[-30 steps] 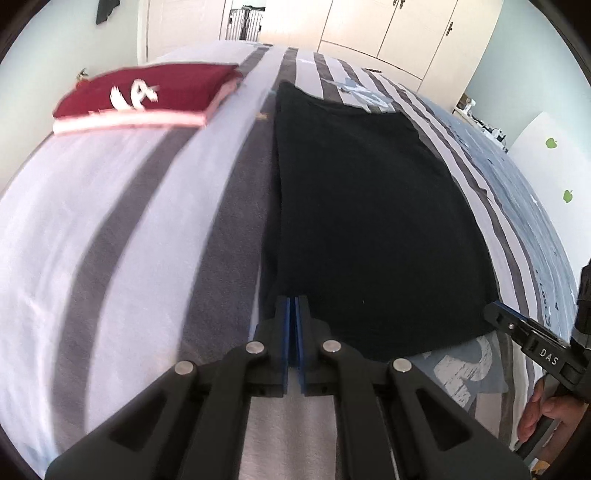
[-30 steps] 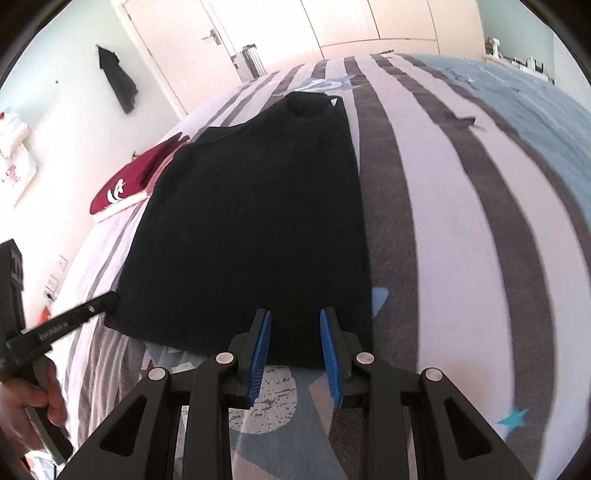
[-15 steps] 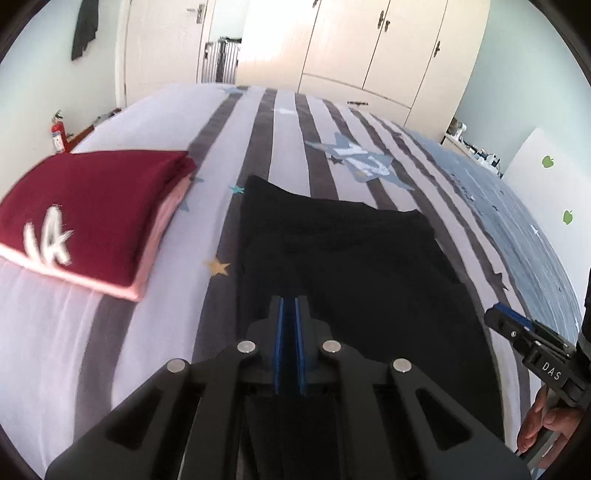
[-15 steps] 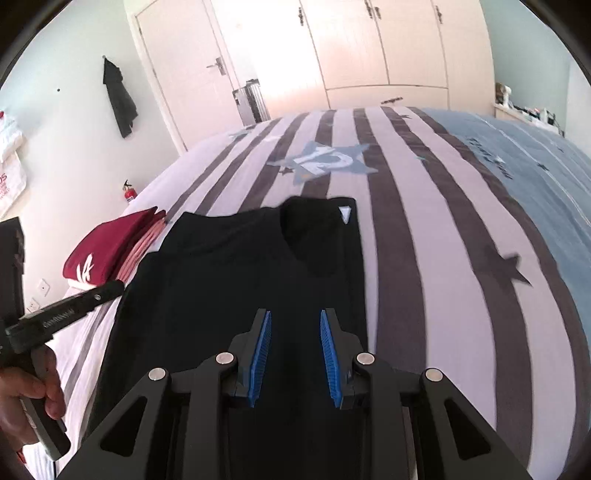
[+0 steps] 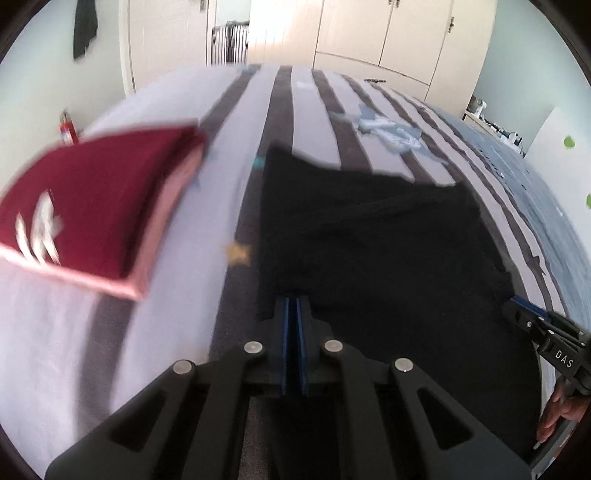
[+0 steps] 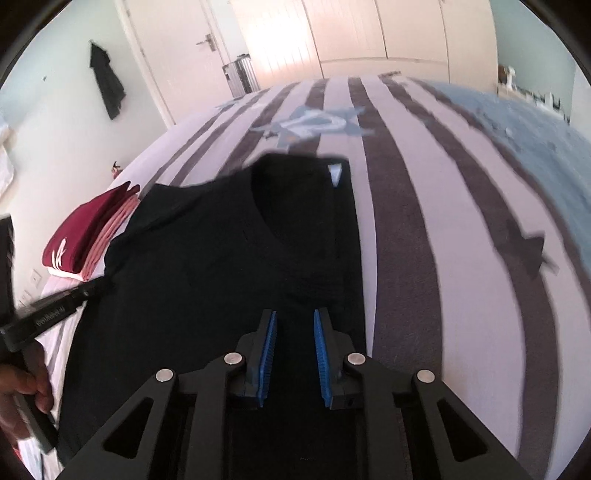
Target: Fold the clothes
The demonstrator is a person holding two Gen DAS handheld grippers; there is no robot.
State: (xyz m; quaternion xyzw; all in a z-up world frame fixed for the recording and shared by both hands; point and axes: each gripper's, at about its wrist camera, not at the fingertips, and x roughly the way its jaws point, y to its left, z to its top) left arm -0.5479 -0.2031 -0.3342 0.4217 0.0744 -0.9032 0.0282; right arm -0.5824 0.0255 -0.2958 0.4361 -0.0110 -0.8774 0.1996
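A black garment [image 5: 388, 251] lies flat on the striped bed [image 5: 166, 314], its collar and white tag [image 6: 334, 171] at the far end. My left gripper [image 5: 292, 301] is shut over the garment's left edge, and I see no cloth pinched between its pads. In the right wrist view the left gripper [image 6: 74, 295] reaches to that same edge. My right gripper [image 6: 294, 317] hovers over the right part of the black garment [image 6: 221, 258]. Its jaws are closing with a gap between the blue pads, cloth below them and nothing pressed. The right gripper's tip [image 5: 517, 310] also shows in the left wrist view.
A folded dark red garment [image 5: 92, 199] on a pink one sits on the bed left of the black one. A hand [image 6: 22, 384] holds the left gripper's handle. Striped bedding [image 6: 443, 221] spreads to the right. Wardrobe doors [image 5: 369, 29] and a door [image 6: 177, 55] stand beyond the bed.
Both grippers have travelled from the garment's near hem forward along it towards the collar. The right jaws have narrowed a little. The left stays shut.
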